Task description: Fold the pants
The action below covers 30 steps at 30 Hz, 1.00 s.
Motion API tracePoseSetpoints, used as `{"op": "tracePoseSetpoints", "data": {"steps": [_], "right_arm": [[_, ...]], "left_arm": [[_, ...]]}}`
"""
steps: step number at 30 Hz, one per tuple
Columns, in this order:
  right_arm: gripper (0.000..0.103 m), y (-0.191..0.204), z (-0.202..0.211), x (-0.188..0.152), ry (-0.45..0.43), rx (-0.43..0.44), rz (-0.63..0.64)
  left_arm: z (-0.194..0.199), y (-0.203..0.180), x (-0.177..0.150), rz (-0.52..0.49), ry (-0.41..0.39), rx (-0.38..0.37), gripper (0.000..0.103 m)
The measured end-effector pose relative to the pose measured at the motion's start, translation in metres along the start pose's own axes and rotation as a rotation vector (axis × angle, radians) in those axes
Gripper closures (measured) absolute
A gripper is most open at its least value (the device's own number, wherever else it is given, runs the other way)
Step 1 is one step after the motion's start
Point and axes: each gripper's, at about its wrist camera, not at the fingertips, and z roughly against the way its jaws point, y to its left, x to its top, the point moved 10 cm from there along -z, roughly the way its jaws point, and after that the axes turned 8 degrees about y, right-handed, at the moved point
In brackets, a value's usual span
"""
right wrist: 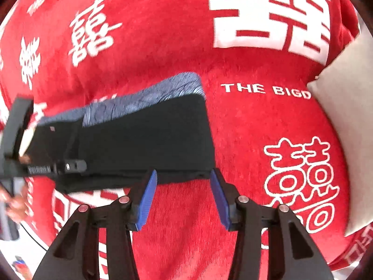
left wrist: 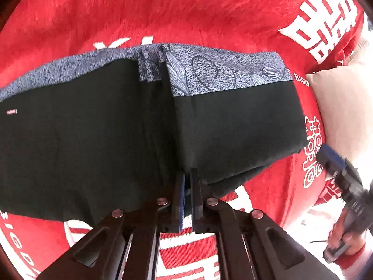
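Lying folded on red blanket (right wrist: 181, 46): pants (left wrist: 93, 128).
L gripper (left wrist: 188, 186) is clamped on pants' near edge; R gripper (right wrist: 184, 186) is held wide open, empty; beige pillow (right wrist: 345, 116) beside.

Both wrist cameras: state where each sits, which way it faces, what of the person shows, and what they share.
Left wrist: behind the left gripper, looking along its nearly closed fingers at the black pants with a grey patterned waistband; the right hand shows at lower right.
Right wrist: behind the open right gripper, facing the pants' near edge; the left gripper is at far left.
Shared: pants, red blanket with white characters, beige cushion.
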Motion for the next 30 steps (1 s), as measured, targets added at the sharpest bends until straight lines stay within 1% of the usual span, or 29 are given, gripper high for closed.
{"op": "tracePoseSetpoints", "data": {"steps": [1,4,5,7,9,12,14,15,16,17,18,19,20,21,23,24,25,26,28,30], "right_arm": [[0.042,-0.006,-0.001,0.006,-0.003,0.030,-0.028],[0.042,-0.027,-0.014,0.031,0.006,0.137,-0.134],[0.042,-0.034,-0.021,0.042,0.014,0.186,-0.174],[0.042,-0.045,-0.033,0.060,0.033,0.259,-0.240],[0.042,-0.055,-0.049,0.081,0.050,0.354,-0.303],[0.042,-0.061,-0.075,0.104,0.094,0.481,-0.369],[0.042,-0.056,-0.092,0.117,0.136,0.591,-0.400],[0.042,-0.053,-0.100,0.120,0.157,0.621,-0.411],[0.044,-0.049,-0.109,0.122,0.188,0.656,-0.417],[0.061,-0.043,-0.121,0.119,0.245,0.688,-0.424],[0.065,-0.041,-0.128,0.116,0.277,0.683,-0.439],[0.071,-0.043,-0.128,0.115,0.275,0.674,-0.448],[0.074,-0.043,-0.121,0.115,0.251,0.686,-0.448],[0.075,-0.045,-0.115,0.114,0.228,0.692,-0.452],[0.076,-0.050,-0.108,0.109,0.194,0.662,-0.464],[0.075,-0.055,-0.111,0.105,0.191,0.605,-0.466],[0.069,-0.056,-0.116,0.104,0.197,0.591,-0.467],[0.067,-0.056,-0.120,0.103,0.210,0.590,-0.485],[0.060,-0.055,-0.117,0.107,0.202,0.591,-0.516],[0.058,-0.054,-0.103,0.108,0.165,0.524,-0.474]], "left_arm": [[-0.001,0.000,0.000,0.002,-0.002,-0.001,0.098],[-0.002,0.000,0.001,0.007,-0.002,-0.012,0.098],[0.000,0.001,0.000,0.008,-0.001,-0.013,0.098],[0.001,0.003,-0.001,0.005,-0.001,-0.004,0.098],[0.002,0.004,-0.002,0.000,-0.004,0.004,0.098],[0.002,0.006,-0.003,0.007,-0.007,0.000,0.098],[0.002,0.007,-0.003,0.014,-0.006,-0.004,0.098],[0.002,0.007,-0.003,0.014,-0.005,-0.004,0.098],[0.002,0.007,-0.003,0.015,-0.004,-0.004,0.098],[0.002,0.008,-0.003,0.018,-0.002,-0.004,0.098],[0.002,0.008,-0.002,0.022,-0.001,-0.005,0.098],[0.002,0.008,-0.002,0.023,0.003,-0.003,0.098],[0.002,0.008,-0.001,0.021,0.004,-0.001,0.098],[0.002,0.007,-0.001,0.015,0.004,0.001,0.098],[0.001,0.006,0.000,0.001,-0.002,0.005,0.098],[0.000,0.005,0.002,-0.006,-0.007,0.012,0.098],[0.001,0.005,0.003,-0.005,-0.012,0.023,0.097],[0.003,0.005,0.003,0.000,-0.020,0.026,0.097],[0.010,0.004,0.003,0.004,-0.043,0.041,0.097],[0.021,0.008,0.002,0.009,-0.072,0.089,0.076]]}}
